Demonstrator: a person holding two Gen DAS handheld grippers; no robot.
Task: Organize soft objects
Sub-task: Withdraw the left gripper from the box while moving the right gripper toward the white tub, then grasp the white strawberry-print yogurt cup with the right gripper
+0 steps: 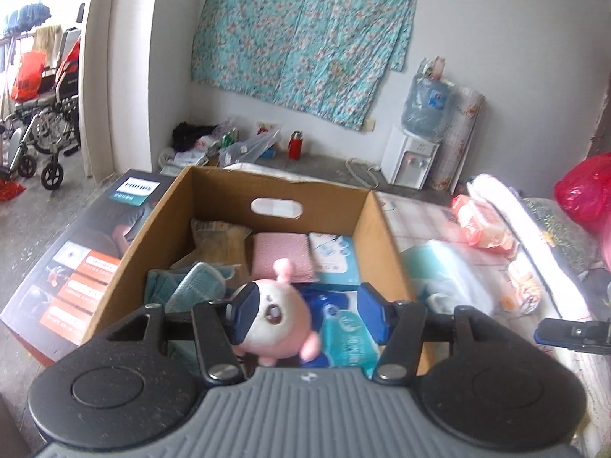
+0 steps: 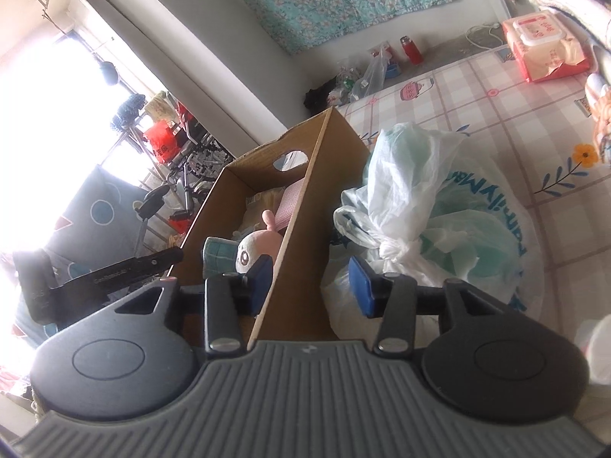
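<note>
Claws, two, both spread and holding nothing. Left claw (image 1: pixel 305 315): above the near end of the cardboard box (image 1: pixel 376 236), the pink plush toy (image 1: pixel 273 320) seen between my pads but lying loose inside. Also boxed, left to right: teal cloths (image 1: pixel 191 284), a tan bag (image 1: pixel 219 242), a pink towel (image 1: pixel 282 253), blue tissue packs (image 1: pixel 343 337). Right claw (image 2: pixel 311 292): astride the box's right wall, tied white plastic bag (image 2: pixel 416 225) just beside it on the patterned mat (image 2: pixel 496 122). Further right, still unboxed: red wipes pack (image 2: pixel 546 47). Judged status: well begun, those two items outstanding.
</note>
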